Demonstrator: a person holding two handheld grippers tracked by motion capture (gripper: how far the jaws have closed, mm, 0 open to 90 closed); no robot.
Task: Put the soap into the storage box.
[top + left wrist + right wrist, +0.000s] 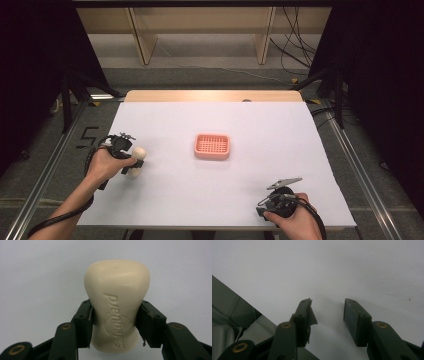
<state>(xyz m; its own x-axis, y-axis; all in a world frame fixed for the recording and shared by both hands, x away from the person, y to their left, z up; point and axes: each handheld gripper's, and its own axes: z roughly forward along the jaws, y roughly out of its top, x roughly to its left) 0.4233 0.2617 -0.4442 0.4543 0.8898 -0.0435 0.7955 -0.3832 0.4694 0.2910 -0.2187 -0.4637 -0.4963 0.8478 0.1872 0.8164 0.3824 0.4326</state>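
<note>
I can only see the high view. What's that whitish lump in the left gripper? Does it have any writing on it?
Observer: It's a cream bar of soap, and the left gripper view shows "Safeguard" pressed into its face.
Operator: Is it held tight?
Observer: Both jaws of the left gripper press on the bar's narrow waist, one on each side.
Operator: Is the other gripper holding something too?
Observer: No. The right gripper has its jaws apart with just the white table cover between them.
</note>
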